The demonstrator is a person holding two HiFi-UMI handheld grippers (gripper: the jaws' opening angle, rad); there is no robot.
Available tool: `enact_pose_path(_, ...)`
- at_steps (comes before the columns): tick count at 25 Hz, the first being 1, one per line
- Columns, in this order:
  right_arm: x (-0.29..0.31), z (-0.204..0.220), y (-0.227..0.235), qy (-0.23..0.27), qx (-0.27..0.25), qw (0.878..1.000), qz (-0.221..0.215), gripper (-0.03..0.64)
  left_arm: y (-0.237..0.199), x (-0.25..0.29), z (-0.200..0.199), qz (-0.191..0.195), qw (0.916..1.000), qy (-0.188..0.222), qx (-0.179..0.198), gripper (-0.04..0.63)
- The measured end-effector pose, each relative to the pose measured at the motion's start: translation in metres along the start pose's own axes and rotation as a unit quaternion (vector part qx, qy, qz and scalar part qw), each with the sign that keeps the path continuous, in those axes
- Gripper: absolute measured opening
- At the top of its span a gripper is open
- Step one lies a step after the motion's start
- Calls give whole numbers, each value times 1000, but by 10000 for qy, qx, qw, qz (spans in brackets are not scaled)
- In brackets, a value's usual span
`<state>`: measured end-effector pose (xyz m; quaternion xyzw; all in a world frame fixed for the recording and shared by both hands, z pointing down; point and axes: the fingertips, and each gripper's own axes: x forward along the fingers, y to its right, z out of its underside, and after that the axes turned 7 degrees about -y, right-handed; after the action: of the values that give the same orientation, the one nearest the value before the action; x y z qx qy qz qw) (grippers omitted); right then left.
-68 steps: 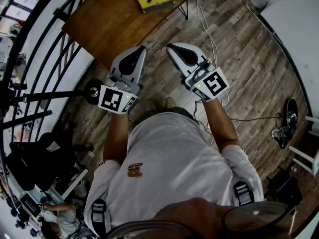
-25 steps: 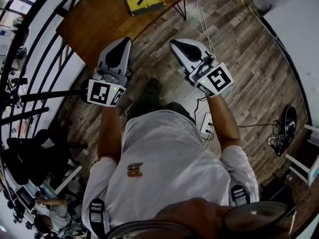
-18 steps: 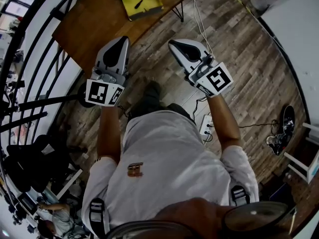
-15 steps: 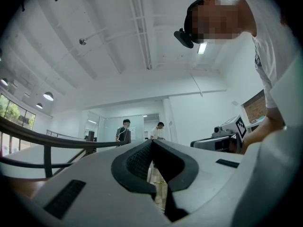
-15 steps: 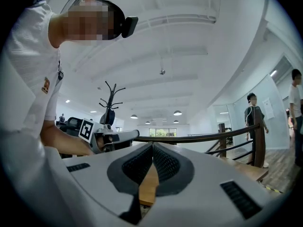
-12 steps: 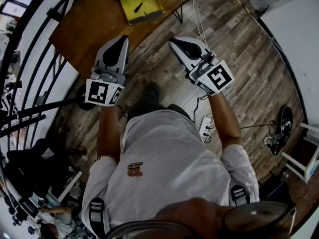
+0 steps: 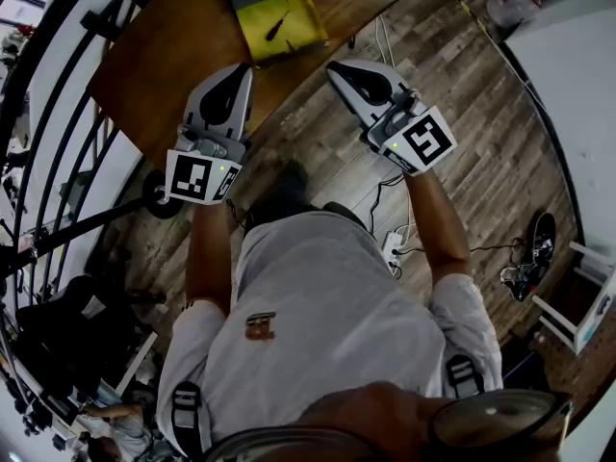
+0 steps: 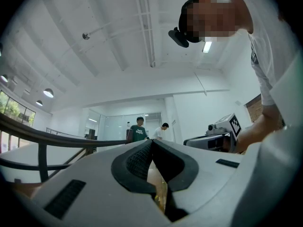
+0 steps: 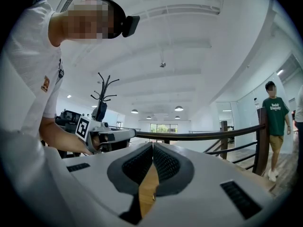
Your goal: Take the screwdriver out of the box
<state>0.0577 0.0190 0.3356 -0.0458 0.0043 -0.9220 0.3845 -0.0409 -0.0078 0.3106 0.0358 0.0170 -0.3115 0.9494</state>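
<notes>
I am facing the table (image 7: 178,56), which is lying ahead and to my left. The box (image 7: 255,22) is sitting on the table's far right part, and the screwdriver (image 7: 279,29) is lying inside it. My left claw (image 7: 234,69) is hovering over the table's near edge, short of the box. My right claw (image 7: 339,67) is hanging beside it on the right, off the table and over the floor (image 7: 481,133). Cables (image 7: 383,41) are trailing across the floor beyond my right claw. A power strip (image 7: 392,248) is lying under my right forearm. The railing (image 7: 58,94) is running along the table's left side, and shoes (image 7: 529,258) are lying far right.
</notes>
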Motion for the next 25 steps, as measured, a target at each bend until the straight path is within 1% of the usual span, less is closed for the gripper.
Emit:
enact_pose_path(5, 43, 3, 35, -87, -16, 9999, -71, 32, -43, 26, 12, -49, 10000, -49, -57, 19)
enact_pose_path(10, 103, 4, 72, -236, -135, 9995, -150, 32, -103, 53, 22, -68, 9999, -63, -144, 18)
enact_pose_path(13, 129, 7, 92, -289, -176, 9992, -202, 32, -129, 70, 29, -58, 9998, -75, -176, 19)
enact_pose_path(17, 149, 10, 105, -354, -270, 9987, -254, 32, -148, 82, 33, -25, 9998, -89, -196, 18)
enact_pose_path(23, 169, 29, 118, -808, -332, 9958, -279, 32, -170, 88, 44, 15, 9996, -182, -229, 18)
enact_pose_path(25, 176, 33, 120, -916, -422, 9943, -344, 32, -176, 88, 49, 21, 9994, -230, -263, 18)
